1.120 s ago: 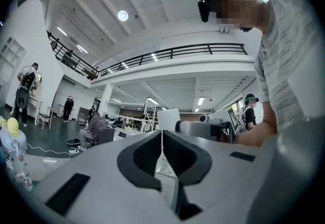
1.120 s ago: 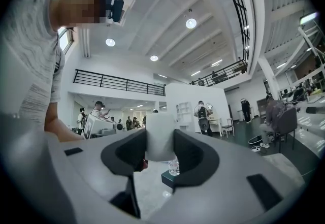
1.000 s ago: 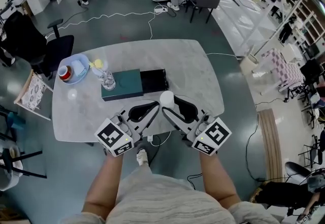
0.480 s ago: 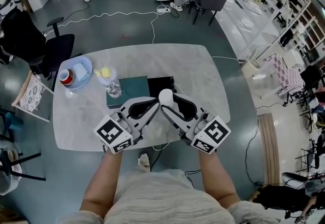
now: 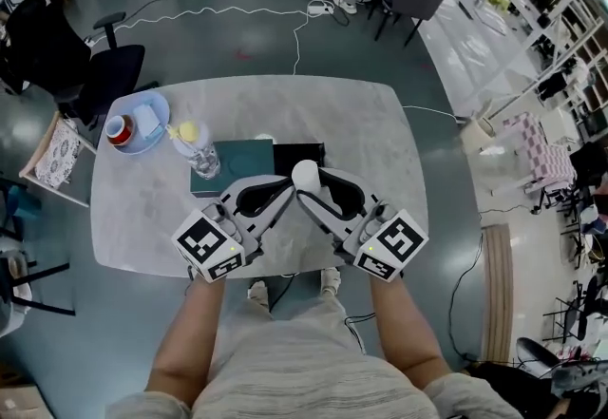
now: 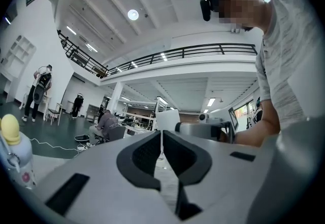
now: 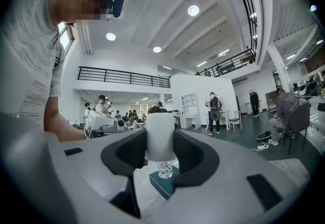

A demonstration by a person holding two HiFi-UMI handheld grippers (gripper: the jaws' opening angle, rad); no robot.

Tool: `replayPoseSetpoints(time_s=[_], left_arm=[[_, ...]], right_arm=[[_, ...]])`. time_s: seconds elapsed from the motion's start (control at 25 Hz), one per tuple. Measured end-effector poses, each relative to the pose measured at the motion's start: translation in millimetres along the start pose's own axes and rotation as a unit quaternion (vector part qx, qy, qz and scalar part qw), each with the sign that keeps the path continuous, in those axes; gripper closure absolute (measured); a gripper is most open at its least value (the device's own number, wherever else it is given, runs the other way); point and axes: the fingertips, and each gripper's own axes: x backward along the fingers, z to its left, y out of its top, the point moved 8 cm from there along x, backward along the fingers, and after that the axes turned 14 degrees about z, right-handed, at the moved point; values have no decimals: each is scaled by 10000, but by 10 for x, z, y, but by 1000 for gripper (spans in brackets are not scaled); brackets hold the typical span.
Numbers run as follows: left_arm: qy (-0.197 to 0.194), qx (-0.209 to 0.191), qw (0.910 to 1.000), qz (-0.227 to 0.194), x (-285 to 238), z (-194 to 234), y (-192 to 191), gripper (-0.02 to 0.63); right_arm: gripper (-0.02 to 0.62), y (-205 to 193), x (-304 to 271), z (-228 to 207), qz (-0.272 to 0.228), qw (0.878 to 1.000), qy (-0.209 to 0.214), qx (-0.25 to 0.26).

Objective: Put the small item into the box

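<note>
Small white cylinder (image 5: 305, 174) stands upright, clamped in the right gripper (image 7: 160, 141) fingers over the tabletop (image 5: 361, 127), open black box (image 5: 302, 150) just beyond it straight ahead, left gripper (image 6: 162, 149) fingers pressed together on nothing beside it.
</note>
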Motion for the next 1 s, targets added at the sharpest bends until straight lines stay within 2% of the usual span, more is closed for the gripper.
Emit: replayPoseSetpoints(time_s=[0.28,0.6,1.0], left_arm=[[696,292,9971,-1,-343,156,-124,584],[1570,750,9847,-102,-553,378,-402,583],[1991,1234,9721,-102,-661,539,-726,583]], right_arm=[[410,-116,-64,-572,318,9980,547,61],[410,-362,-337,-1102,670,9917,1071,241],[408,-833,-737,-1450,1260,9832,1296,246]])
